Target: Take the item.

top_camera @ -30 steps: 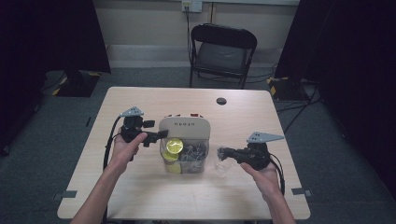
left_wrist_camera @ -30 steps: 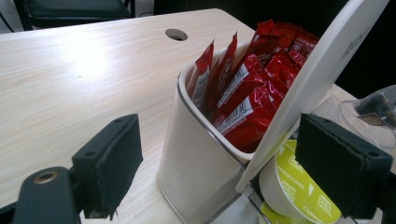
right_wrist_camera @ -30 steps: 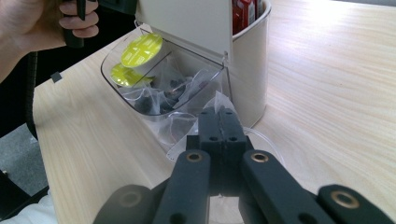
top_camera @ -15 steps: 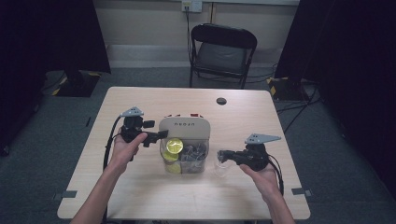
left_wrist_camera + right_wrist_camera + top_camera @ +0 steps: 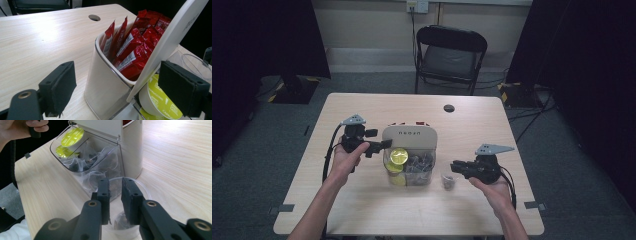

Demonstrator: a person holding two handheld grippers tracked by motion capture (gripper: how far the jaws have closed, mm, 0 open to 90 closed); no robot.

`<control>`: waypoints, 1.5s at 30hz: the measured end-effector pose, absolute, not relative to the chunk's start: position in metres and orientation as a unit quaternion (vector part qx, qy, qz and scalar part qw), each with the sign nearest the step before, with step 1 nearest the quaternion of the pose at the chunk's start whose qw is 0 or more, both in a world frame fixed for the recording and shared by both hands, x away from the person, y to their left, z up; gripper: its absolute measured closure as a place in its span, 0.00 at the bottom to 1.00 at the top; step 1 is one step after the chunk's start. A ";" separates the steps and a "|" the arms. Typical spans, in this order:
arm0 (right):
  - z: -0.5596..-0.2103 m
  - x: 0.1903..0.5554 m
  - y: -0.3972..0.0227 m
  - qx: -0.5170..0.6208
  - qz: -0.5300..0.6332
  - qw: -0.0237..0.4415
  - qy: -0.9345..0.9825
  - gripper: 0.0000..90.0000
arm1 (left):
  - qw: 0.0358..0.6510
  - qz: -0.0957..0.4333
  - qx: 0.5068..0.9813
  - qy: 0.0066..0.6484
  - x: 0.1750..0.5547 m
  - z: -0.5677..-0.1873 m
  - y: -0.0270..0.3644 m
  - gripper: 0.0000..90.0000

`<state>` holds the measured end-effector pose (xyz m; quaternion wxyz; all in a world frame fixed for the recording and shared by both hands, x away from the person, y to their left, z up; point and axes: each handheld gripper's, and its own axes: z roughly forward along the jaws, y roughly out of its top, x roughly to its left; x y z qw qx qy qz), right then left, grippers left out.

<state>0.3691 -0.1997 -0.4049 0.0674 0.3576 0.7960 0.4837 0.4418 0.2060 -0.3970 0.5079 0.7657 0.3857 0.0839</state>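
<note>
At four o'clock of the organizer point(image 5: 409, 137), the right gripper point(image 5: 455, 166), jaws just parting narrowly, hovered over a light, flimsy cup point(image 5: 448, 181), best pinched by its rim; the left gripper point(image 5: 384, 145) gaped wide.

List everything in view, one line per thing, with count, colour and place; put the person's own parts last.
Table: one, light wood, centre of the room.
Cable hole: one, dark, far side of the table.
Organiser box: one, white with its lid raised, mid table.
Clear bin: one, transparent, front of the box.
Sachets: many, red, upright in the box's rear compartment.
Capsules: at least two, yellow-green lids, left part of the bin.
Tea bags: several, dark, right part of the bin.
Plastic cup: one, clear, right of the bin, something dark inside.
Chair: one, black, beyond the table.
Left gripper: black, jaws wide, by the lid's left edge.
Right gripper: black, jaws slightly apart over the cup's rim.
</note>
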 end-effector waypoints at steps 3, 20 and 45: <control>-0.404 0.369 -0.201 0.359 0.485 0.071 0.795 0.83 | 0.507 0.084 0.767 0.385 0.442 -0.397 0.205 0.16; -0.400 0.359 -0.222 0.381 0.481 0.103 0.783 0.70 | 0.501 0.084 0.768 0.389 0.441 -0.399 0.206 0.17; -0.473 0.362 -0.261 0.491 0.348 0.157 0.783 0.17 | 0.499 0.086 0.763 0.402 0.436 -0.403 0.220 0.18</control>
